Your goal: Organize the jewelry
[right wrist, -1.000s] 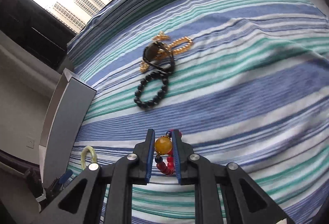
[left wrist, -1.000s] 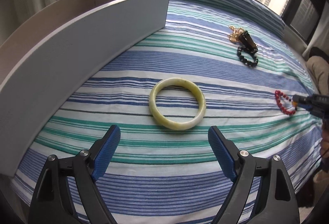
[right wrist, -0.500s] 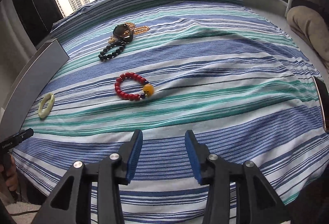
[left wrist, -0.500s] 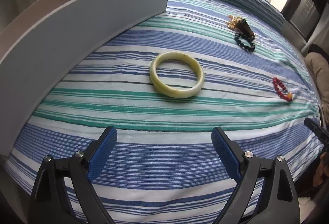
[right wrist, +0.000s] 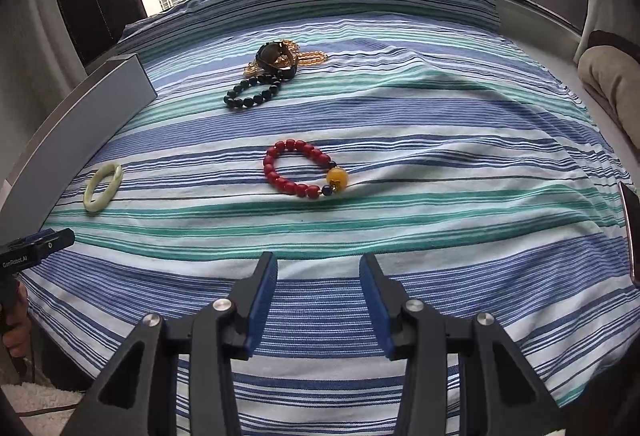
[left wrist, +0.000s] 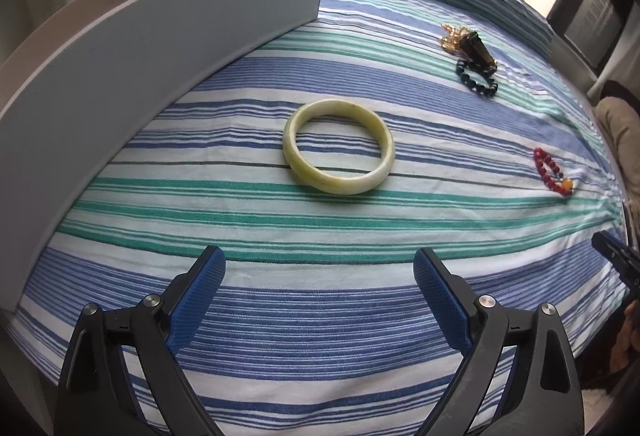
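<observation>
Both tools released and empty, left gripper (left wrist: 318, 278) wide before jade bangle (left wrist: 339, 146) lying flat beside grey box (left wrist: 160, 36), right gripper (right wrist: 318, 282) half-spread short of red bead bracelet (right wrist: 302, 168); best straddle bangle's near rim, pinch one wall, lift level.

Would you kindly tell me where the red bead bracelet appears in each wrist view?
Left wrist view: red bead bracelet at far right, on the striped cloth.
Right wrist view: red bead bracelet at the centre, beyond the open fingers.
Shared landmark: the pale green bangle.
</observation>
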A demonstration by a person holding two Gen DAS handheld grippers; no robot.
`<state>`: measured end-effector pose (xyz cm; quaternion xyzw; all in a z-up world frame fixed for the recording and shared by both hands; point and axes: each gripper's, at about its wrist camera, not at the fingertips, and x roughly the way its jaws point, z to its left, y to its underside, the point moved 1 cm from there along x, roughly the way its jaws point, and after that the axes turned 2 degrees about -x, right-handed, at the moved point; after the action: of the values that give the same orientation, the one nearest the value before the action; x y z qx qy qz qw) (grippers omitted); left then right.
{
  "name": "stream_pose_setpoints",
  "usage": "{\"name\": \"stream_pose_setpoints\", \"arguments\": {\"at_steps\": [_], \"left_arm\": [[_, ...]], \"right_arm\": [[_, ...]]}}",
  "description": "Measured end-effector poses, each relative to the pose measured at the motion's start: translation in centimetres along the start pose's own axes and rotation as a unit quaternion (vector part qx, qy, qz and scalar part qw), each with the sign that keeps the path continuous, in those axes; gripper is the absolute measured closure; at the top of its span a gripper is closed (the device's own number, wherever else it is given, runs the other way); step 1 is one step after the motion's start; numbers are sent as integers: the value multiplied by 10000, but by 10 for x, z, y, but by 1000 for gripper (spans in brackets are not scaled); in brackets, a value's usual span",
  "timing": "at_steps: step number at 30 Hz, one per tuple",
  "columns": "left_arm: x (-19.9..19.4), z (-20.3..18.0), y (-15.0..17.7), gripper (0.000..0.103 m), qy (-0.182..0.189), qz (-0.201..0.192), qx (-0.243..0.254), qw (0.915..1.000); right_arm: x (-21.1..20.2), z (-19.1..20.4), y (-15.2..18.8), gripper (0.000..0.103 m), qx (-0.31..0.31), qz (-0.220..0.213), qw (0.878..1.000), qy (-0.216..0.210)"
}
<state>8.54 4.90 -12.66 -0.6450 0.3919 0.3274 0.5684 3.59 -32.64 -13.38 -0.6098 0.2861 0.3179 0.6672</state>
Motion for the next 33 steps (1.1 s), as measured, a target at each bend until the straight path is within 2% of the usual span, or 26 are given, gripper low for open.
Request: {"name": "stream_pose_setpoints", "arguments": {"at_steps": [6, 11, 14, 17, 22, 26, 28, 30, 31, 33], "left_arm": [[17, -6, -28, 5, 243, -72, 105, 9996], [47, -19, -45, 5, -72, -19, 327, 9994], [55, -27, -49, 5, -375, -133, 579, 9975], [56, -29, -50, 5, -395, -203, 586, 9973], [58, -29, -51, 5, -397, -309, 597, 9969], [54, -33, -50, 20, -348, -438, 683, 9961], [54, -35, -49, 21, -372, -474, 697, 9957], [54, -36, -49, 21, -375, -477, 672, 9959], [54, -36, -50, 21, -367, -453, 648, 9962], [52, -34, -50, 22, -338, -378, 566, 9971]], "right_arm": [[5, 2, -1, 59, 40, 38, 10000, -62], [4, 0, -8, 59, 106, -55, 9998, -152], [5, -14, -18, 59, 271, -162, 9995, 1], [17, -23, -30, 59, 265, -171, 9993, 180], [42, -19, -46, 61, 386, -186, 9990, -84], [62, -18, -50, 61, 448, -77, 9989, 87], [69, -17, -48, 61, 429, -23, 9990, 119], [70, -13, -47, 70, 264, -93, 9993, 229], [71, -11, -48, 86, 165, -63, 9994, 292], [72, -8, -51, 86, -7, 59, 9995, 323]]}}
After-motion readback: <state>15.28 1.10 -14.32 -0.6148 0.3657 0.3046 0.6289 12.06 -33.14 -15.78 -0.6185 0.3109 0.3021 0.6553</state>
